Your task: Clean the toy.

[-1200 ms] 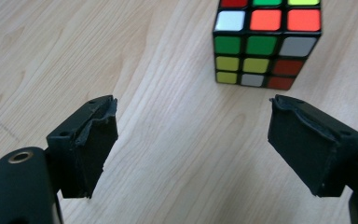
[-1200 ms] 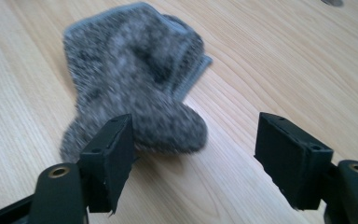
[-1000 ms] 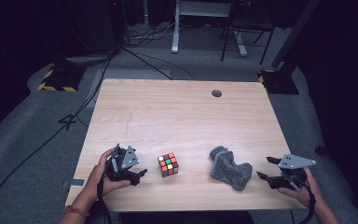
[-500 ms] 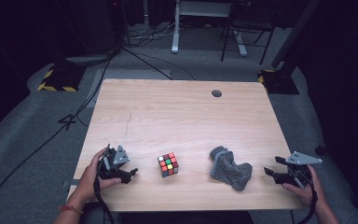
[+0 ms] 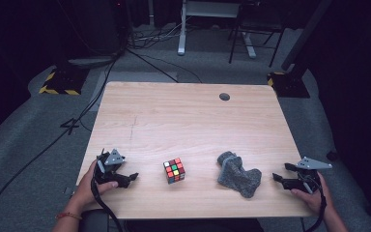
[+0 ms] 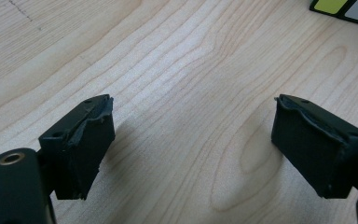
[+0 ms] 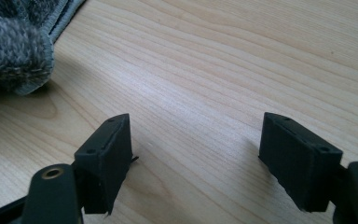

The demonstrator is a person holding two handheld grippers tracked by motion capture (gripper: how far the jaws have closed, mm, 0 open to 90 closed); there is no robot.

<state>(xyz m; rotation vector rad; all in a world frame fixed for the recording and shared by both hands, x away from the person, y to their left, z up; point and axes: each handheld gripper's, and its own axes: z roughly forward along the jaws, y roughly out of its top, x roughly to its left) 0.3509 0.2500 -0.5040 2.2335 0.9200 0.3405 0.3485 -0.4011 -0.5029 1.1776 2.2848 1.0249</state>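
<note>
A colour cube [image 5: 174, 170] sits near the front middle of the wooden table [image 5: 188, 121]; a corner of the cube [image 6: 345, 8] shows at the top right of the left gripper view. Right of it lies a crumpled grey cloth [image 5: 238, 175], also seen as grey cloth [image 7: 14, 42] at the upper left of the right gripper view. My left gripper [image 5: 128, 179] rests low at the front left, pointing toward the cube. Its jaws have just been opening and stand apart over bare wood [image 6: 191, 140]. My right gripper [image 5: 278, 176] is at the front right beside the cloth, open, jaws having just opened further, nothing between them.
A small dark round grommet [image 5: 224, 96] sits in the table's far right part. Beyond the table are cables, a yellow-and-black striped base [image 5: 58, 82] and desk legs [image 5: 181, 29] on grey floor.
Both hands have drawn back toward the table's front edge and sunk lower. The left gripper slid left, away from the cube. The cube and cloth have stayed put.
</note>
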